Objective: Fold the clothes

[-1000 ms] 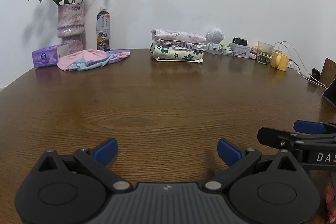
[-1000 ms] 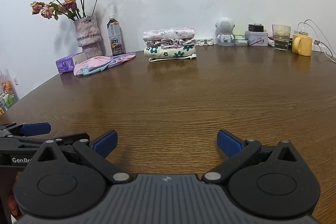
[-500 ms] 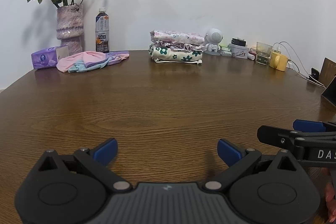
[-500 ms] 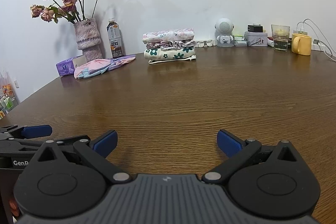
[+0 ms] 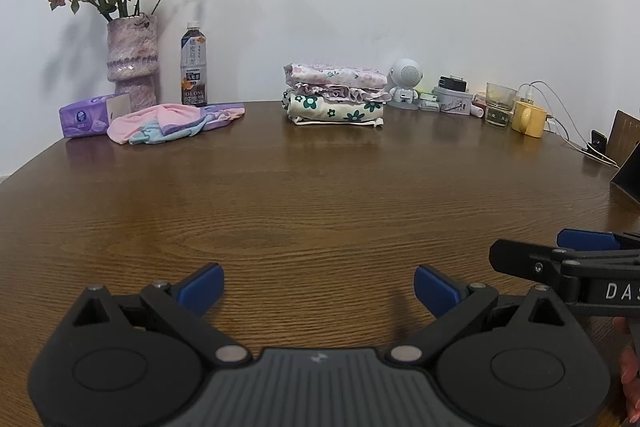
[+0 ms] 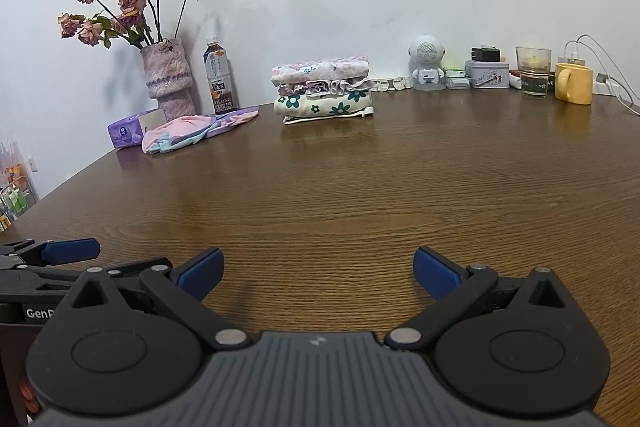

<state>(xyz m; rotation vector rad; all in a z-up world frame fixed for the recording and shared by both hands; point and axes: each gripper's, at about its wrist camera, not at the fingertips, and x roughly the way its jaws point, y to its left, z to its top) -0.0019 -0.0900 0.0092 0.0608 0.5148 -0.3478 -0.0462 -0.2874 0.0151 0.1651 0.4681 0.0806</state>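
Note:
A stack of folded floral clothes rests at the far middle of the brown wooden table. A loose pink, blue and purple garment lies crumpled at the far left, beside the vase. My left gripper hovers open over the near table edge with nothing between its blue pads. My right gripper is open too and empty, just to the right of the left one. Each gripper shows at the edge of the other's view. Both are far from the clothes.
A vase of dried roses, a drink bottle and a purple tissue pack stand at the back left. A white robot figure, a tin, a glass, a yellow mug and cables line the back right.
Both views have shifted slightly, with the far objects a little lower in the frames. The grippers stay open and empty; nothing on the table has moved.

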